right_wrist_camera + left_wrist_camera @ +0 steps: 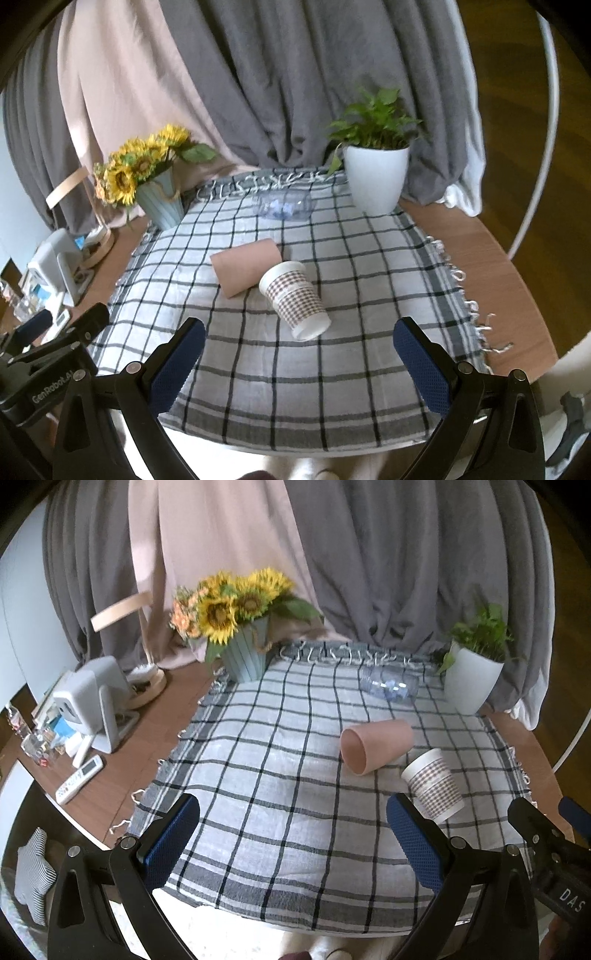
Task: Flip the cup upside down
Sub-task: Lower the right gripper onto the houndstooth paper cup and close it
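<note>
A pink cup (375, 744) lies on its side on the checked cloth, its mouth facing left and towards me; it also shows in the right wrist view (245, 266). A white paper cup with a brown check band (434, 783) lies tilted beside it, also in the right wrist view (295, 302). My left gripper (293, 834) is open and empty, low over the cloth's near part, short of both cups. My right gripper (299, 360) is open and empty, just short of the paper cup. The right gripper's body shows at the left view's right edge (546, 845).
A sunflower pot (245, 657) stands at the cloth's far left, a white plant pot (376, 177) at the far right, and a clear plastic bottle (284, 206) lies between them. A remote (79, 779) and white devices sit on the wooden table at left. Grey curtains hang behind.
</note>
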Tool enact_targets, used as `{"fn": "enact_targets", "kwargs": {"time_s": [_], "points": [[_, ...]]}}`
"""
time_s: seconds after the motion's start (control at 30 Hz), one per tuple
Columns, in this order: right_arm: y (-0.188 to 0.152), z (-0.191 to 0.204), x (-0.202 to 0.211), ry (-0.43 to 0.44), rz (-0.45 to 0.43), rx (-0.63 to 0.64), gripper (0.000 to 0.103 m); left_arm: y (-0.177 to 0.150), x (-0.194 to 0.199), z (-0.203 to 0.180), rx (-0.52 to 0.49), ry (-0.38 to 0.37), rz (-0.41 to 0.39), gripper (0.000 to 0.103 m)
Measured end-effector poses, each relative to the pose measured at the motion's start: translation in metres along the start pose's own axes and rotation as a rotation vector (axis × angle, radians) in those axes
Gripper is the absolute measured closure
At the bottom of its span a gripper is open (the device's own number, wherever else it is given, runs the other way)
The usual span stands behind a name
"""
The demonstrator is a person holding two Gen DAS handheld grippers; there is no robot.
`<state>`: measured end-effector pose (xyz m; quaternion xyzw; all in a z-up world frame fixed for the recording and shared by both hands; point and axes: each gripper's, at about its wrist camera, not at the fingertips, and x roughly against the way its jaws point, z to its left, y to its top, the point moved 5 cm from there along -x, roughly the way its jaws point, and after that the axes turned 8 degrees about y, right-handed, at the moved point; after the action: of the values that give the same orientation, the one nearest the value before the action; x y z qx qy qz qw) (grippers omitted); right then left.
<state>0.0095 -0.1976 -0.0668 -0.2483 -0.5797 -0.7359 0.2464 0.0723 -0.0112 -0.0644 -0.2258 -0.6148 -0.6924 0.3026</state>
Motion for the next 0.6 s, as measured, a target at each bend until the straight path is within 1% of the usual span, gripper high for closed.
{"fn": "enact_targets", "kwargs": {"time_s": [0.17, 0.37, 0.53, 0.6], "points": [[0.01, 0.0, -0.037, -0.023, 0.056, 0.002, 0.001, 0.003, -0.035, -0.005, -0.02, -0.002, 0.07, 0.0], [0.014, -0.014, -0.096, -0.014, 0.196, -0.008, 0.002, 0.005, -0.08, -0.021, -0.054, -0.015, 0.157, 0.0], [0.014, -0.023, -0.14, -0.025, 0.281, 0.008, 0.006, 0.005, -0.116, -0.032, -0.058, -0.013, 0.225, 0.0], [0.013, -0.026, -0.154, -0.014, 0.311, 0.007, 0.006, 0.003, -0.129, -0.035, -0.056, -0.007, 0.257, 0.0]]}}
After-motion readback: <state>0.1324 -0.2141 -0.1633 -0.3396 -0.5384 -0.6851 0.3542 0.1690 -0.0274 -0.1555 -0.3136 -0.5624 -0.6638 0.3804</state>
